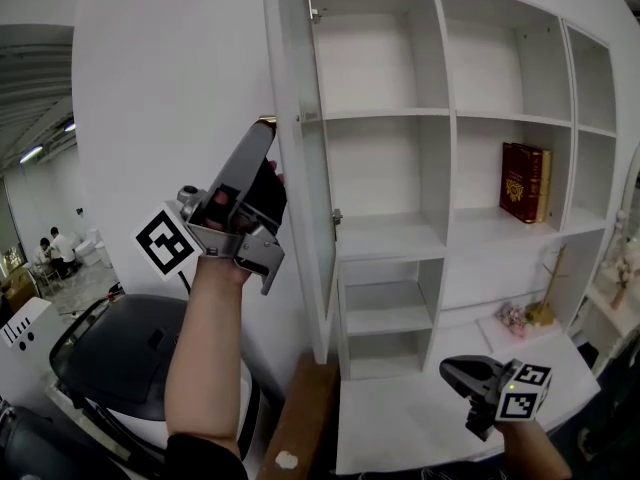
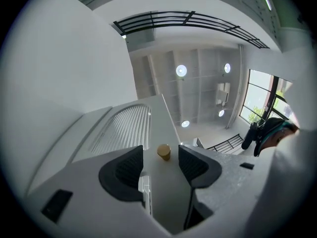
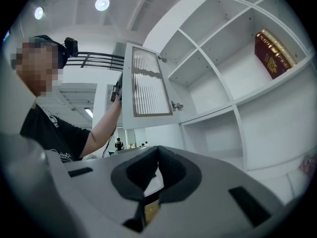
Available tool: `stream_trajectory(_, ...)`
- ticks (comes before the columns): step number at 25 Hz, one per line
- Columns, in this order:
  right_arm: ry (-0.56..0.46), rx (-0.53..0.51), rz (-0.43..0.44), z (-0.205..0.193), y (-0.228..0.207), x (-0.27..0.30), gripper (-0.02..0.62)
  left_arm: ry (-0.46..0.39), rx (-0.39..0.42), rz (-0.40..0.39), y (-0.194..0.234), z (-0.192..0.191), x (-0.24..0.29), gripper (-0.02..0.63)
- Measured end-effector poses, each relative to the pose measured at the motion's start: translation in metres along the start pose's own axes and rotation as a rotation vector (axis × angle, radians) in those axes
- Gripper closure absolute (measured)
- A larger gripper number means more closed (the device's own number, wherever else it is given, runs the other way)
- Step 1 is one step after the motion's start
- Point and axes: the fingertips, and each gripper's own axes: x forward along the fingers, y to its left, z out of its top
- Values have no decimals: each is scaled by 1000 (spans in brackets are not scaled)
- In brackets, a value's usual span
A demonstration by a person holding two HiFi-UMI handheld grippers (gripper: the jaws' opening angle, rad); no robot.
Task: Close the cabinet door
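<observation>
Hanging wide open, the door (image 1: 300, 148) is pinched at its free edge, beside the knob (image 2: 164, 152), by the left claw (image 2: 161, 161); it is judged light and stiff. The right claw (image 3: 154, 170) is closed, empty.

The left gripper (image 1: 262, 140) is a dark grey and black block with bare metal brackets, and it carries a white cube (image 1: 165, 240) printed with a black square marker. Its jaws are pale grey with black ribbed pads (image 2: 130, 166). The right gripper (image 1: 452, 368) is dark, and its marker cube (image 1: 528, 392) shows a small green light. The person wears a black short-sleeved T-shirt (image 3: 47, 133) with white print. A thin black cable (image 3: 106, 144) hangs beside the arm.
</observation>
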Motion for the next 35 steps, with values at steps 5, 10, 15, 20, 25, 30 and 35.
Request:
stream_trajectory(5,13,10,-26,-12,-3,-5,589,-10,-26,-30,1,1,0,415)
stream_trajectory(10,6,4,-32,-9,-4,-6,589,-1,8,-44,-7,2,2,520)
stream_trajectory(15,-6,-1,-20,-7,-1,-2,589,12,14,-47,-8,2,3,522)
stream_trajectory(20,-8,-3,-11,-9,2,0,589,8,21,-42,-9,1,4,523)
stream_trajectory(25,-14,3,1,-9,2,3,589,10,37,-28,-9,1,4,523)
stream_trajectory(30,-5,7,16,-12,-2,4,589,16,57,-20,-12,-3,8,525)
stream_trajectory(35,-6,-3,36,-5,-10,3,589,32,77,3,-13,-11,14,524)
